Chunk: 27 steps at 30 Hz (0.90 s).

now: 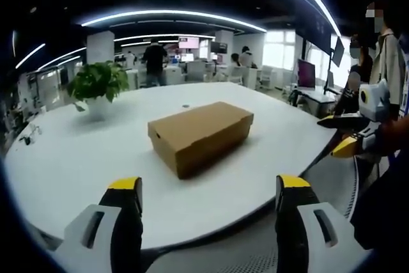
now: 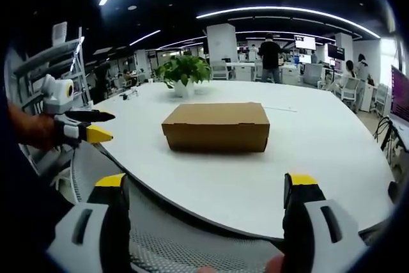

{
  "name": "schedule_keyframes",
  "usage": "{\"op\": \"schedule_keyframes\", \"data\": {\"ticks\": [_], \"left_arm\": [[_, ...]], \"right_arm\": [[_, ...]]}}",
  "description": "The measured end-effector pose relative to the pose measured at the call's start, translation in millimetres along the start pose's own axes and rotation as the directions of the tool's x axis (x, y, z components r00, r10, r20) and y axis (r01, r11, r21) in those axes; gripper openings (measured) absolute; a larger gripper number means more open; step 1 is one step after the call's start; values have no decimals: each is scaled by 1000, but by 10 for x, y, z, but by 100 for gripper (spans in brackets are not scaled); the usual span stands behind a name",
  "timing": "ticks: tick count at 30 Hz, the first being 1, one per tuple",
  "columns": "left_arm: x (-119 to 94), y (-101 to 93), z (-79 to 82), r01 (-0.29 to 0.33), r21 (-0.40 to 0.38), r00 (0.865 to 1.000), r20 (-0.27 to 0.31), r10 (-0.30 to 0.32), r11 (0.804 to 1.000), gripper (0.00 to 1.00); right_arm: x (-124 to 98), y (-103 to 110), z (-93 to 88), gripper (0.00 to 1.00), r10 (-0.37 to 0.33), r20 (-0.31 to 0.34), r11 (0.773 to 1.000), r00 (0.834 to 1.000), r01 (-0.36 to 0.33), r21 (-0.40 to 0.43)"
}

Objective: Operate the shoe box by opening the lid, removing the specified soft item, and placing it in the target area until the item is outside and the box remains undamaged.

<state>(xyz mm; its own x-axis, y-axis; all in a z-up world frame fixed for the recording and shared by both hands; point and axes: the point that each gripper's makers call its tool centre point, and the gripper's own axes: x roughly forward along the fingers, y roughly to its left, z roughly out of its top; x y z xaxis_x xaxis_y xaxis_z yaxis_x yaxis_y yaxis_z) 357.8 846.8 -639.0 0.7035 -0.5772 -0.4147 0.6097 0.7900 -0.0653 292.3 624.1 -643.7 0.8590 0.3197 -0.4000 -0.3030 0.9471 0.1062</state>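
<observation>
Left gripper (image 1: 209,199): I see my jaws wide apart, holding nothing, short of the desk edge.
Potted plant (image 1: 98,85): far ahead and left of my left gripper, on the desk (image 1: 77,158).
Shoe box (image 1: 200,135): ahead of my left gripper, between the lines of its jaws, lid shut, resting on the desk, well apart from both grippers.
Right gripper (image 2: 213,201): I see it open and empty, box straight ahead beyond the desk rim.
Chair mesh (image 2: 185,250): just below my right gripper.
</observation>
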Motion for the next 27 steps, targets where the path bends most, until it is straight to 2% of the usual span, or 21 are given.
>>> {"op": "schedule_keyframes", "data": {"ticks": [9,14,22,27], "left_arm": [[111,75,184,0,4,1000,21,0,1000,88],[208,143,270,6,10,999,31,-6,1000,88],[374,317,317,28,7,999,30,-28,1000,87],[429,464,311,40,3,999,26,-40,999,88]], "right_arm": [[47,-71,50,96,-13,-2,1000,1000,13,0],[98,-179,127,96,-30,-3,1000,1000,30,-1],[244,-376,233,95,-77,-20,997,997,77,-6],[344,-397,285,93,-103,-35,995,994,103,-1]]}}
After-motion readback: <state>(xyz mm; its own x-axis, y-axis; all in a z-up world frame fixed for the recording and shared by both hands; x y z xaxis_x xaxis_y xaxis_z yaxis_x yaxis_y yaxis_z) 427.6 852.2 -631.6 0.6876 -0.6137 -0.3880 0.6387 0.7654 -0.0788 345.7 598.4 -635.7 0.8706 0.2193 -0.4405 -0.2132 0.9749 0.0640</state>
